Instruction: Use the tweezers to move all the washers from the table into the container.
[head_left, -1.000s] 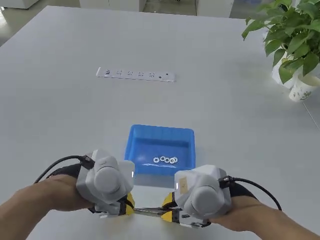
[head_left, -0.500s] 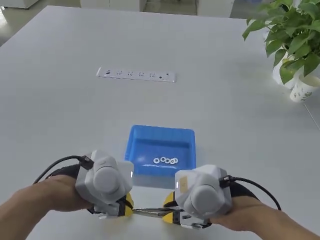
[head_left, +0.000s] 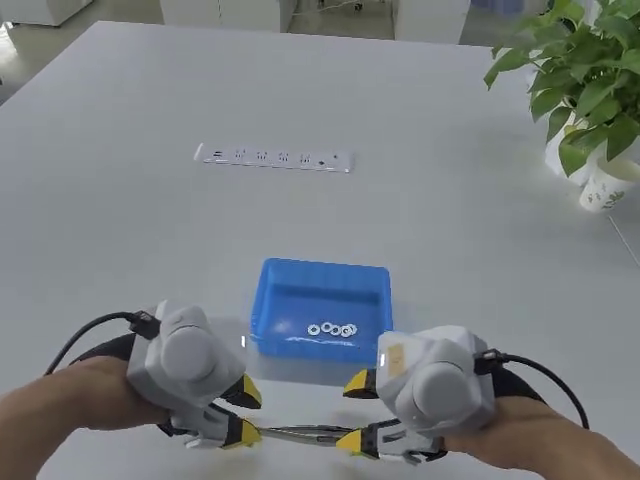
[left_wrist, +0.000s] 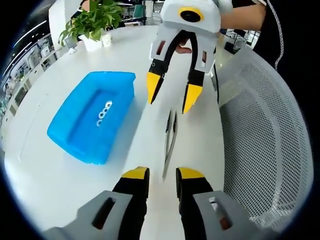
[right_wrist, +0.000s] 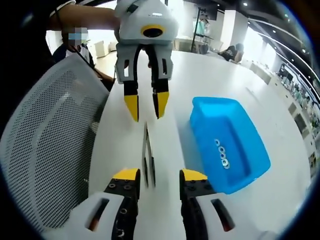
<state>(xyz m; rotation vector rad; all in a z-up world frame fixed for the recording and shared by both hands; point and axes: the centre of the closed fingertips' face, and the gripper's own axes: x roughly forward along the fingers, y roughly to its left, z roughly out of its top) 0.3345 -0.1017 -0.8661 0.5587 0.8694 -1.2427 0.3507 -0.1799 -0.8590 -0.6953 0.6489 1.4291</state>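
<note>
The blue container (head_left: 322, 290) sits on the white table (head_left: 450, 230) with several washers (head_left: 331, 329) in a row inside it. The metal tweezers (head_left: 300, 434) lie flat on the table near its front edge, between the two grippers. My left gripper (head_left: 246, 414) is open on their left end, and my right gripper (head_left: 356, 412) is open on their right end. In the left gripper view the tweezers (left_wrist: 170, 137) lie ahead of my open left gripper (left_wrist: 162, 175), with the right gripper (left_wrist: 171, 97) facing it. The right gripper view shows the tweezers (right_wrist: 148, 155) reaching between the jaws of the open right gripper (right_wrist: 160, 175).
A white power strip (head_left: 272, 157) lies further back on the table. A potted plant (head_left: 585, 80) in a white pot stands at the right edge. A mesh chair (left_wrist: 260, 125) is behind the table's front edge, beside a person.
Both grippers have drawn a little apart and their jaws stand wider. The tweezers now lie free on the table between them. The head camera has tilted slightly.
</note>
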